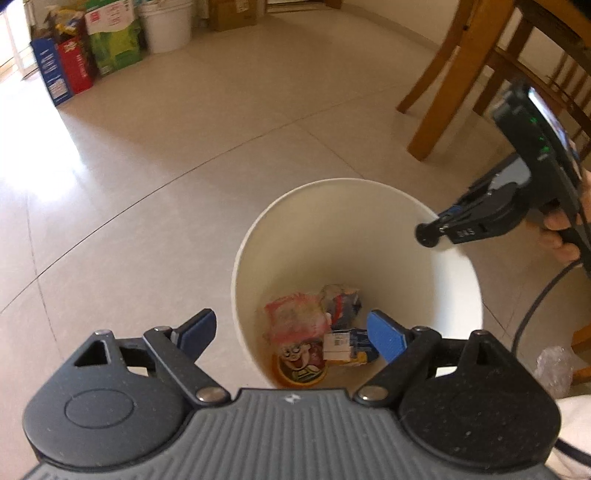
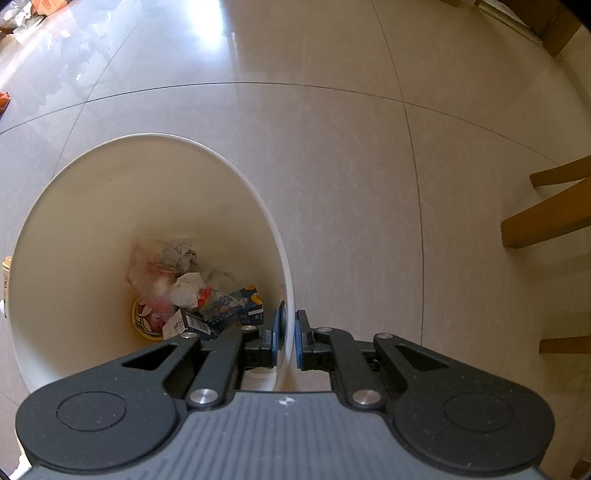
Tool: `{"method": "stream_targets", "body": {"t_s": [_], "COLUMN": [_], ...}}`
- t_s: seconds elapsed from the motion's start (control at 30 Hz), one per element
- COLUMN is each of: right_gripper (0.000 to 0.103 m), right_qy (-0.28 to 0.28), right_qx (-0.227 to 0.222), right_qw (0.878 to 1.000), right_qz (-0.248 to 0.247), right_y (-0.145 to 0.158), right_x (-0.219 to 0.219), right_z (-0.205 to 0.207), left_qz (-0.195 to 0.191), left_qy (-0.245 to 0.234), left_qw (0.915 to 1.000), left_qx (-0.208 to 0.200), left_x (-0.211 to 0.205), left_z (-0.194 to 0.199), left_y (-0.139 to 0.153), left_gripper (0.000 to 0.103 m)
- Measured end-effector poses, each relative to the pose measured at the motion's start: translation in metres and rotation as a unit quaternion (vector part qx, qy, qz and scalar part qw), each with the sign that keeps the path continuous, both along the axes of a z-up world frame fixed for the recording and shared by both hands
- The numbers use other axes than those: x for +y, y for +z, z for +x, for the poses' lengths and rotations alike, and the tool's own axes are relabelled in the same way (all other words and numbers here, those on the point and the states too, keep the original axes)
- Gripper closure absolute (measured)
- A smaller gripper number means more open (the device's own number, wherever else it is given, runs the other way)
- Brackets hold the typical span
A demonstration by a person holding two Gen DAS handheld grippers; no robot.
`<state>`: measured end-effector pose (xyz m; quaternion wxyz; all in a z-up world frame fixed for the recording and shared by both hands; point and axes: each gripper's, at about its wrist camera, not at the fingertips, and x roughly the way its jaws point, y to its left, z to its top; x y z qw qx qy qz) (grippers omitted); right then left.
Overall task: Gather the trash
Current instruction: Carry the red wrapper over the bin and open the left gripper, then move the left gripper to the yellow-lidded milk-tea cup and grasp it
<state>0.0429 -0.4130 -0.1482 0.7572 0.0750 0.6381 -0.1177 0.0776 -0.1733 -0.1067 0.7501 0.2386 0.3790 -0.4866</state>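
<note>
A white bin (image 1: 325,229) stands on the tiled floor, seen from above in both views. At its bottom lies trash: a red wrapper (image 1: 295,321), a crumpled grey-blue wrapper (image 1: 341,301), a small carton (image 1: 338,345) and a round printed lid (image 1: 301,363). My left gripper (image 1: 291,332) hangs open over the bin's near rim with nothing between its blue pads. My right gripper (image 2: 287,334) is shut on the bin's rim (image 2: 290,295), one finger inside the wall and one outside. From the left wrist view the right gripper (image 1: 428,234) shows at the bin's right rim, held by a hand.
Wooden chair legs (image 1: 436,92) stand behind the bin to the right, also chair legs (image 2: 546,221). Boxes and bags (image 1: 85,55) and a white bucket (image 1: 166,26) line the far wall. A crumpled clear plastic piece (image 1: 554,365) lies at right. Open tiled floor (image 1: 166,147) spreads left.
</note>
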Motion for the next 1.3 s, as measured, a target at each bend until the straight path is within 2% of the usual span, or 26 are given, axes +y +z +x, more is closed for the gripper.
{"method": "stream_targets", "body": {"t_s": [0.2,0.3,0.37,0.47,0.57,0.77,0.87,1.0,1.17,1.3], "right_gripper": [0.092,0.092,0.092,0.092,0.092,0.092,0.092,0.092,0.092,0.092], "right_qy": [0.003,0.001,0.0,-0.001,-0.001,0.001,0.0,-0.001,0.003,0.005], "right_qx": [0.002,0.002,0.001,0.001,0.001,0.002,0.002,0.003,0.003,0.005], "right_qw": [1.0,1.0,1.0,1.0,1.0,1.0,1.0,1.0,1.0,0.999], "right_qz": [-0.004,-0.005,-0.006,-0.007,-0.008,-0.013,-0.015,-0.02,-0.028,-0.034], "right_y": [0.0,0.0,0.0,-0.001,-0.001,-0.002,-0.002,-0.003,-0.004,-0.006], "right_x": [0.003,0.003,0.004,0.004,0.004,0.006,0.007,0.009,0.012,0.014], "right_z": [0.001,0.002,0.002,0.001,0.001,0.001,0.001,0.001,0.001,0.002], "left_qz": [-0.006,-0.016,-0.022,-0.023,-0.021,-0.004,-0.002,0.016,0.052,0.077], "left_qy": [0.047,0.098,0.142,0.209,0.275,0.386,0.41,0.424,0.43,0.422], "left_qw": [0.9989,0.995,0.9896,0.9776,0.9609,0.9215,0.9109,0.9045,0.9005,0.9026], "left_qx": [0.002,0.007,0.01,0.017,0.028,0.042,0.043,0.042,0.041,0.038], "left_x": [0.018,0.041,0.059,0.09,0.123,0.183,0.204,0.226,0.237,0.23], "left_z": [0.012,0.027,0.038,0.054,0.066,0.083,0.086,0.089,0.104,0.112], "left_y": [-0.002,-0.002,-0.004,-0.012,-0.027,-0.075,-0.105,-0.152,-0.201,-0.222], "left_gripper": [0.012,0.011,0.011,0.01,0.01,0.01,0.01,0.01,0.01,0.01]}}
